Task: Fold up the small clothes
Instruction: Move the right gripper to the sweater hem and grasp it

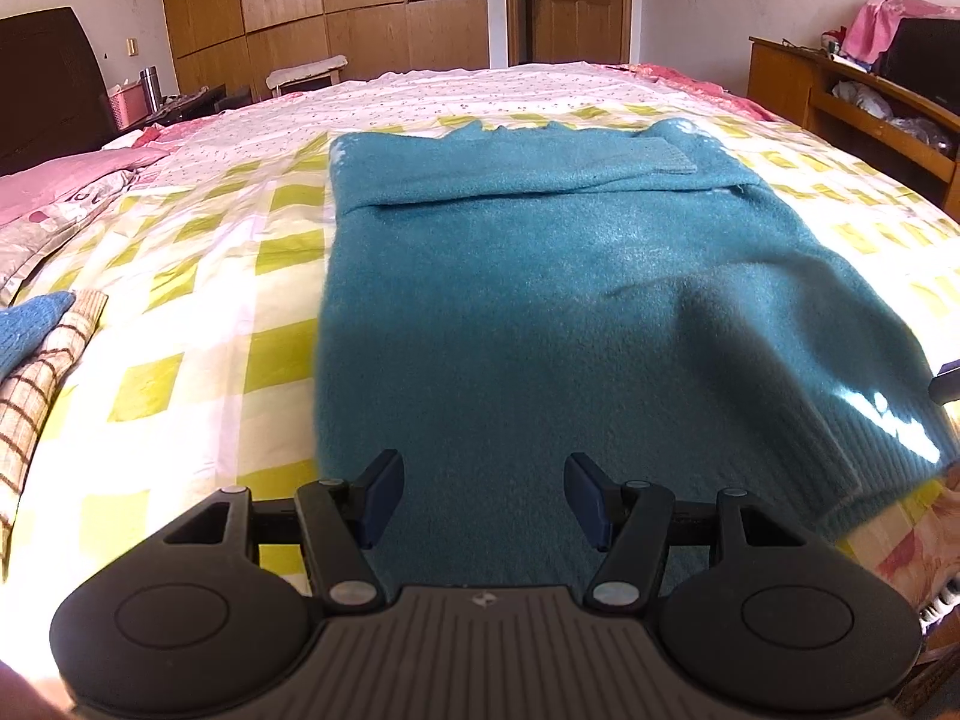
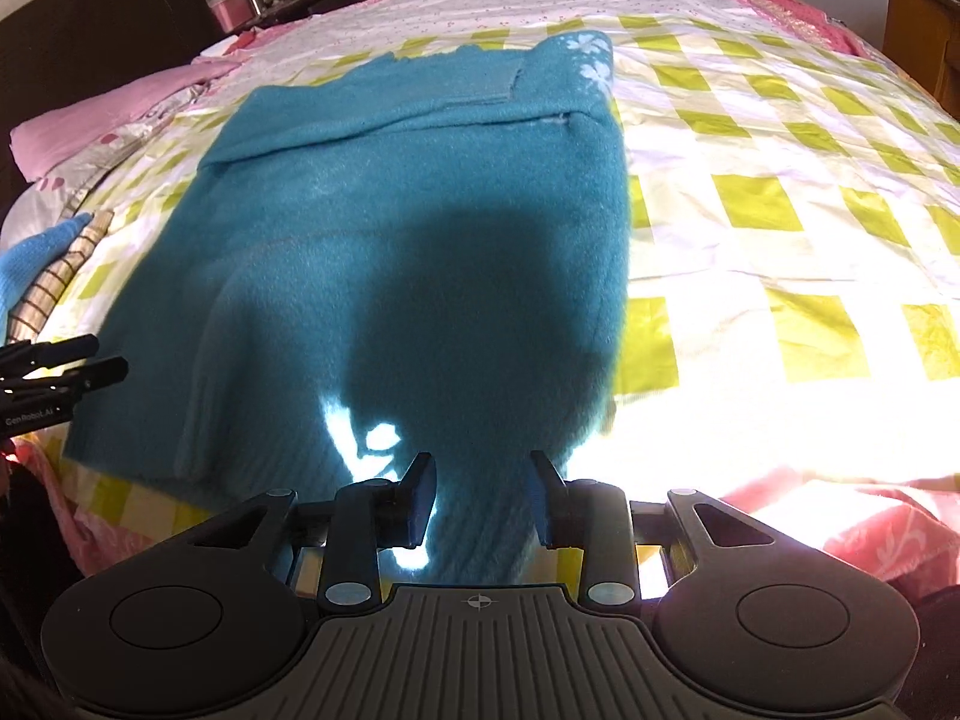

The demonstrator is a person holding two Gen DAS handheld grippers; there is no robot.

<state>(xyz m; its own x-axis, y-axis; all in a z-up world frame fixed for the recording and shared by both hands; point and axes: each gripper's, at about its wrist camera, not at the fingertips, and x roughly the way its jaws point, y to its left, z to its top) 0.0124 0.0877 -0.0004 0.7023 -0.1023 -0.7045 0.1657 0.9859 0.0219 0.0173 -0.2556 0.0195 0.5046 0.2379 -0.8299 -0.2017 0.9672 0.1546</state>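
Left gripper (image 1: 483,495): jaws apart, nothing gripped, above near hem | Right gripper (image 2: 483,495): jaws narrowly apart, pads clear of fabric | Teal fuzzy knit sweater (image 1: 540,276): flat, sleeve folded across top, on yellow-checked bedsheet (image 1: 198,312).

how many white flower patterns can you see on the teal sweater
2, both on the teal sweater at its far right corner, one white flower just above the other. More may be hidden under folds.
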